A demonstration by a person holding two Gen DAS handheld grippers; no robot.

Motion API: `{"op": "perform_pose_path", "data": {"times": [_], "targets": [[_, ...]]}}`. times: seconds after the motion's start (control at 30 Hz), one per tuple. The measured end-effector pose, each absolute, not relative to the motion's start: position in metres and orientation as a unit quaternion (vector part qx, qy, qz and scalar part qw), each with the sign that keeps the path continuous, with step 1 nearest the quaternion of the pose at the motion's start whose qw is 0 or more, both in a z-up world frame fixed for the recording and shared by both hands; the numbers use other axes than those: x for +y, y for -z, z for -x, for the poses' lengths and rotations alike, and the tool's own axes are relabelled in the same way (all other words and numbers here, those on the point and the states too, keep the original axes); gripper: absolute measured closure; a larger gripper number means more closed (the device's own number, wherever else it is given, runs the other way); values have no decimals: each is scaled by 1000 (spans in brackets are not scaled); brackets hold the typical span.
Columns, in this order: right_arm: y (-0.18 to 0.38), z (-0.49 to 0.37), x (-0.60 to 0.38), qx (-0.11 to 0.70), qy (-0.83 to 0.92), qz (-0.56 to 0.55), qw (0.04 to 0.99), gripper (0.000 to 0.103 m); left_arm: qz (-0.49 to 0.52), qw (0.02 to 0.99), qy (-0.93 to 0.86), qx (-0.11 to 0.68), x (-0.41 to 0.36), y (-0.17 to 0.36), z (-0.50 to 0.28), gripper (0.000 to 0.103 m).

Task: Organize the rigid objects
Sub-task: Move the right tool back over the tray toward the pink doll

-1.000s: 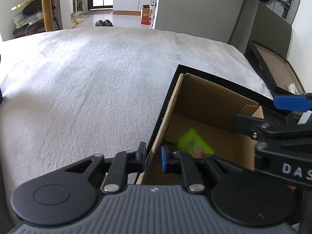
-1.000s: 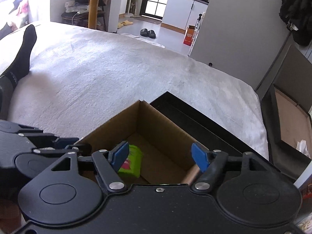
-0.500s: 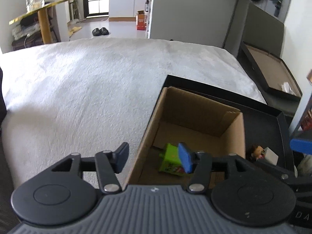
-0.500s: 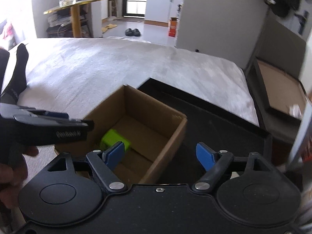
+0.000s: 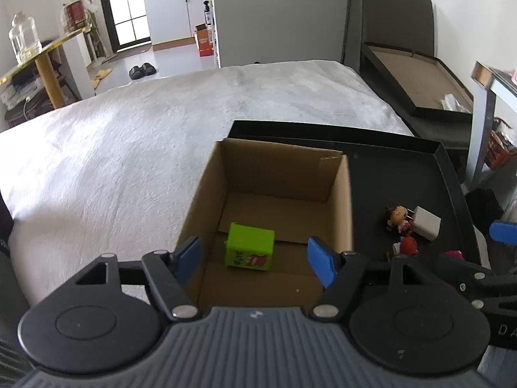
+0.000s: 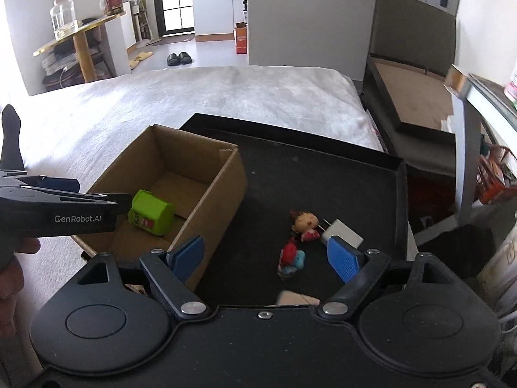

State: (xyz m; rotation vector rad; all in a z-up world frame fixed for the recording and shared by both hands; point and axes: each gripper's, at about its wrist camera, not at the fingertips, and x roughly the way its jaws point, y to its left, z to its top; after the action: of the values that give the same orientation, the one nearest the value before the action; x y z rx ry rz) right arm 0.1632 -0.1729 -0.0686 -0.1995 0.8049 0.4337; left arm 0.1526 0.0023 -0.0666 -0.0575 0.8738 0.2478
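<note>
left gripper (image 5: 255, 255): jaws opening, empty, over box (image 5: 339, 200) | right gripper (image 6: 266, 255): jaws opening, empty, over tray (image 6: 365, 174) | green block (image 5: 250, 250): on box floor | doll (image 6: 305, 223), white cube (image 6: 344, 232), red toy (image 6: 290, 255): tray, right of box

The left gripper (image 5: 255, 257) has a ribbed grey body, black round-ended arms, silver screws and blue fingers (image 5: 320, 260). The right gripper (image 6: 266, 258) is all black, with textured blue fingers (image 6: 342, 260). White "GenRobot.AI" lettering marks the left one's side.
</note>
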Motion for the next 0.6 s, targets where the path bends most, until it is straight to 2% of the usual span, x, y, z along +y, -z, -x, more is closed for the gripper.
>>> {"op": "perform_pose_path", "data": {"times": [0.6], "targets": [[95, -170, -246, 410, -167, 40, 896, 20, -28, 894, -91, 437, -58, 77, -172, 31]]}}
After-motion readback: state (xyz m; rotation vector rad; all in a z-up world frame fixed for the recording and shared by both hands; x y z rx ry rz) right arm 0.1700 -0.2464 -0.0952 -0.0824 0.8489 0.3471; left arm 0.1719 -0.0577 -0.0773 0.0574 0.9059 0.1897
